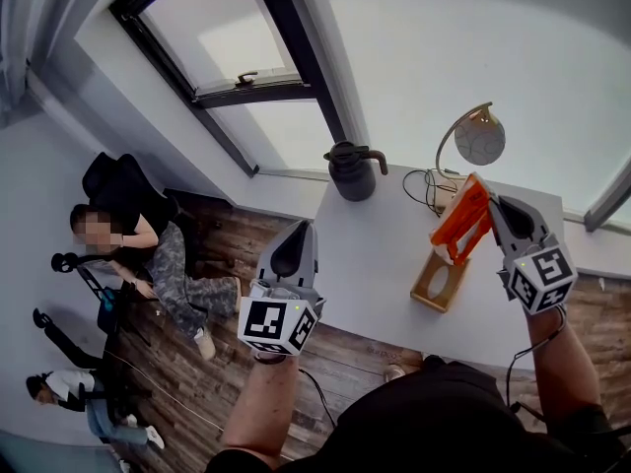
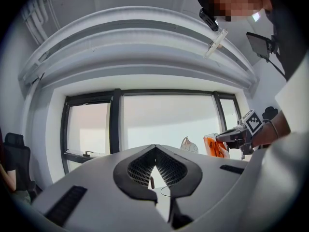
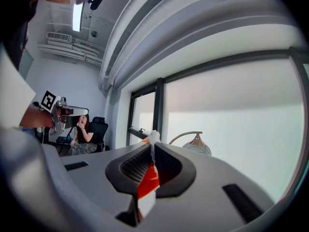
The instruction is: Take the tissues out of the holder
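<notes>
An orange and white tissue pack [image 1: 461, 220] stands tilted above the wooden holder [image 1: 441, 282] on the white table [image 1: 375, 254]. Its lower end is at the holder's top edge, and I cannot tell whether they touch. My right gripper [image 1: 490, 205] is shut on the pack's upper end; in the right gripper view the pack [image 3: 147, 178] is pinched between the dark pads. My left gripper [image 1: 302, 229] hangs over the table's left edge, shut with nothing in it [image 2: 154, 148]. The left gripper view shows the pack [image 2: 214, 145] and the right gripper [image 2: 236, 135] far to the right.
A black jug [image 1: 353, 170] stands at the table's far edge. A round lamp [image 1: 478, 138] with cables [image 1: 429, 185] is behind the holder. To the left, a person [image 1: 163, 264] sits on the wooden floor by a black chair [image 1: 118, 185]. Windows run behind the table.
</notes>
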`<state>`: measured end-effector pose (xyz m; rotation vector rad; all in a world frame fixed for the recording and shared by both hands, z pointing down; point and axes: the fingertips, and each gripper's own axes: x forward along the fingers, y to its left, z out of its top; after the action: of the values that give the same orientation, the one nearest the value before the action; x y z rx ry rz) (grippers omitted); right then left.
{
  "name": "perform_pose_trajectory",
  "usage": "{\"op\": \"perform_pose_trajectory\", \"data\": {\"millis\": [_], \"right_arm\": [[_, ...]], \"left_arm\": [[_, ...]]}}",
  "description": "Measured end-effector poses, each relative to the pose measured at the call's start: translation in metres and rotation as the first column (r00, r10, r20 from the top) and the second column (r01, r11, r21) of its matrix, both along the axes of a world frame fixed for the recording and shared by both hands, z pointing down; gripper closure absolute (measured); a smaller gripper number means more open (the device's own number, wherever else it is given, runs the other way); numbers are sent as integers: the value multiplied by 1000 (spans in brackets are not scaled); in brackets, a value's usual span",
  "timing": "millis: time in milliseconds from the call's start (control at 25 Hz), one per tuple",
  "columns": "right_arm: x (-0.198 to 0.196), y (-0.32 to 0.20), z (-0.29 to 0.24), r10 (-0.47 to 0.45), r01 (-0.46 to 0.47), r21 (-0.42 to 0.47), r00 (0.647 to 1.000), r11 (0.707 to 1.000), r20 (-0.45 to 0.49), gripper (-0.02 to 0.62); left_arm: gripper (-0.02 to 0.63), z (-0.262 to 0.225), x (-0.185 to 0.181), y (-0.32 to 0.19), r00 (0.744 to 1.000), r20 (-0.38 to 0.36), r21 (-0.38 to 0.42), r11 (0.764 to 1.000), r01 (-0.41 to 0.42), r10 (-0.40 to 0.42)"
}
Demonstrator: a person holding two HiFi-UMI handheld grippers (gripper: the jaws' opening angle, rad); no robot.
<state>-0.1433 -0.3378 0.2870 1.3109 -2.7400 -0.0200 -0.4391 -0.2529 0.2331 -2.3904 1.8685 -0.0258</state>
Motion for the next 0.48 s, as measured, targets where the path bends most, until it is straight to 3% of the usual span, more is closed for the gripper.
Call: {"op": "perform_pose_trajectory", "data": {"millis": [480], "right_arm": [[4,-5,0,-2,2,-3,1000,1000,4,575]], "left_arm": [[601,16,16,-9,1000,-14,-43,999,-25,25]]}}
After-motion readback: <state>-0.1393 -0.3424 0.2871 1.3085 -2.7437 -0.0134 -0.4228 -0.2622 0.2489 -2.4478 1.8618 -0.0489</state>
